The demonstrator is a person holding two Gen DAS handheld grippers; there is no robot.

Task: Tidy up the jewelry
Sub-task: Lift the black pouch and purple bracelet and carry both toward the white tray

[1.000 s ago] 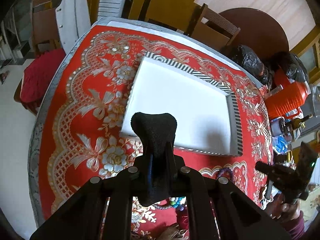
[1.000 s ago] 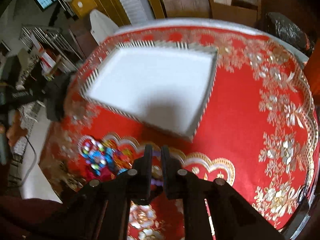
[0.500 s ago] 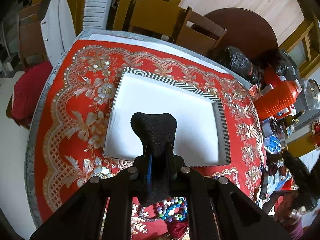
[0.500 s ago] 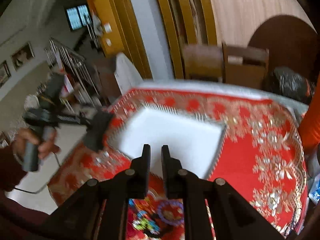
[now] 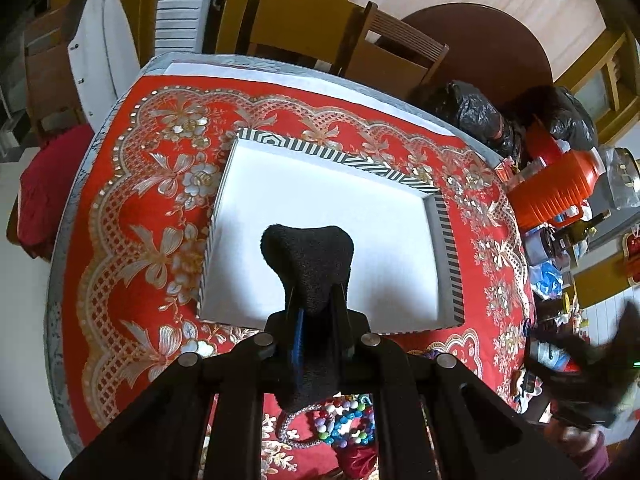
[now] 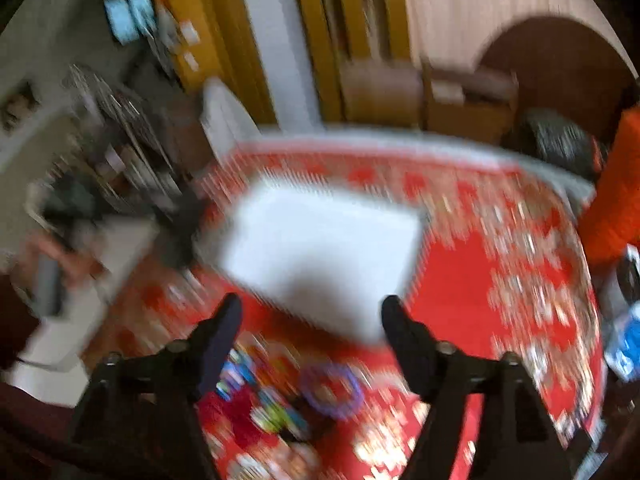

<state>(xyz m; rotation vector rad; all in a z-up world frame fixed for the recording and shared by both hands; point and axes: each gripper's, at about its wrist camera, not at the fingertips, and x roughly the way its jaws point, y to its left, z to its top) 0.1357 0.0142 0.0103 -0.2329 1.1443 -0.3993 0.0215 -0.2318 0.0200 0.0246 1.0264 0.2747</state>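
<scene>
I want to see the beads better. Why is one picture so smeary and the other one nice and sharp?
Right wrist view: motion blur smears everything, so the beaded jewelry and white tray look streaky, and the right gripper, its jaws opening, has soft edges. Left wrist view: sharp, though the fisheye lens bends the table's edges; the shut left gripper partly hides the beads.

A home dining room, round table [image 5: 120, 92] under a red flowered cloth [image 5: 132, 216], wooden chairs [image 5: 392, 56] pushed against it, white jacket [image 5: 100, 52] over one, orange flask [image 5: 556, 192], bottles, framed pictures on the wall
</scene>
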